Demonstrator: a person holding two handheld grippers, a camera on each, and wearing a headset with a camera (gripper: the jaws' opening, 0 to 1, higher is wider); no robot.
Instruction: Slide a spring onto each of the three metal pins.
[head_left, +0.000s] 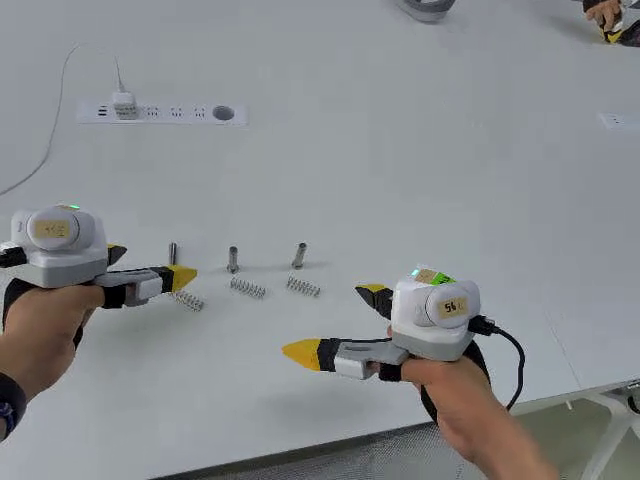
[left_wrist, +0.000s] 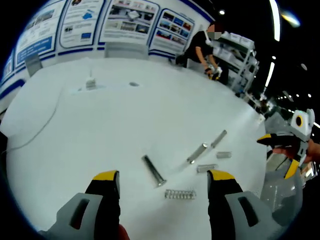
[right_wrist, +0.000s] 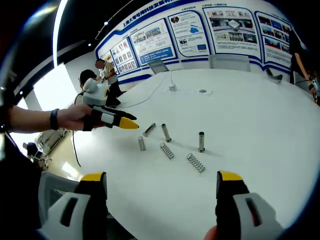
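Left gripper (left_wrist: 163, 176) and right gripper (right_wrist: 161, 175) hovering, jaws gaping wide, three pins (head_left: 233, 260) standing on table (head_left: 400, 180), springs (head_left: 248, 288) lying alongside.

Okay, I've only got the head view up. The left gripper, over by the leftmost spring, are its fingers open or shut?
Observer: Open. In the left gripper view the left gripper has its fingers wide apart, and the leftmost spring shows in the gap, touched by neither.
Operator: What is the right one lined up on?
Observer: The right gripper, in its own view, faces the row. The middle spring lies closest to the line between its fingers.
Operator: Anybody else at the bench?
Observer: Yes. The left gripper view shows a person in a dark top leaning over the far side of the table.
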